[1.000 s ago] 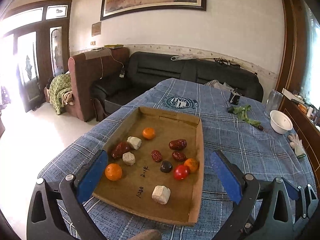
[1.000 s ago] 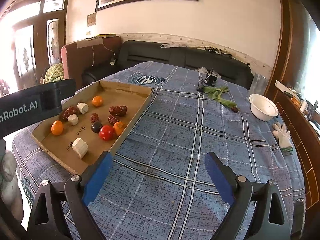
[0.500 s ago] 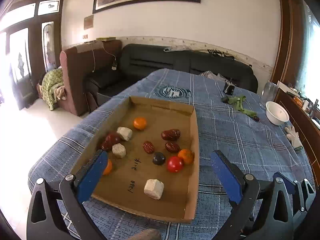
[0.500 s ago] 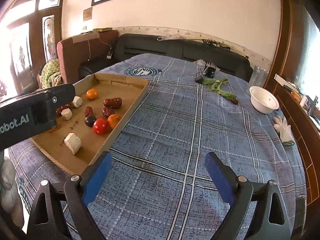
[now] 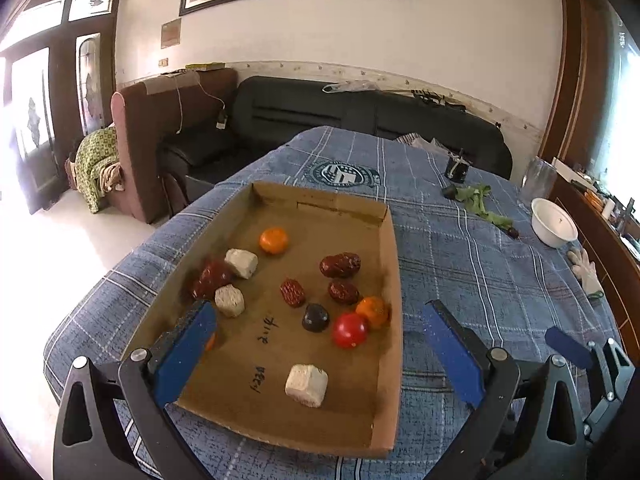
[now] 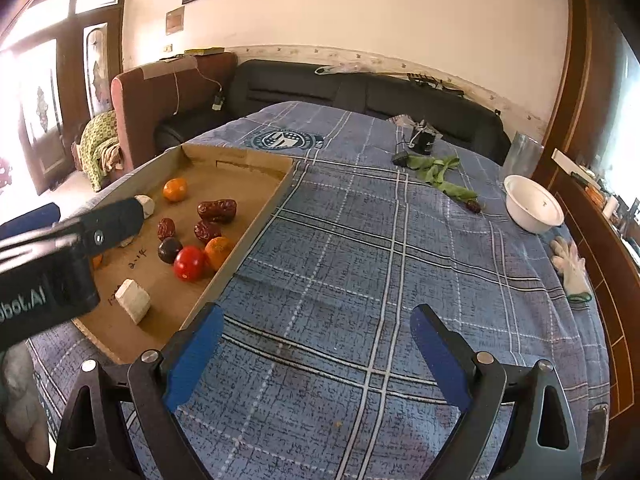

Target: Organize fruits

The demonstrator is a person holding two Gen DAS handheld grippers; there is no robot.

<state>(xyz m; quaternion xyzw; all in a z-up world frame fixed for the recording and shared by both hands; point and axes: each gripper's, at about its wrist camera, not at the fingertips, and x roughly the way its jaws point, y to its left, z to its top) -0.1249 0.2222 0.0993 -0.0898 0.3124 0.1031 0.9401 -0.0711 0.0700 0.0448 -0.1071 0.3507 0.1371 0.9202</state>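
A shallow cardboard tray lies on the blue plaid tablecloth and also shows in the right wrist view. It holds a red tomato, oranges, dark red dates, a dark plum and pale cubes. My left gripper is open and empty, hovering over the tray's near end; one orange is half hidden behind its left finger. My right gripper is open and empty above bare cloth to the right of the tray.
A white bowl, a white glove, green leaves and a small black object lie at the table's far right. A clear jar stands behind the bowl. Sofas stand beyond the table.
Both grippers have shifted slightly forward and lower over the table, so the tray sits closer in view. The left finger now covers most of the near-left orange. Both stay open.
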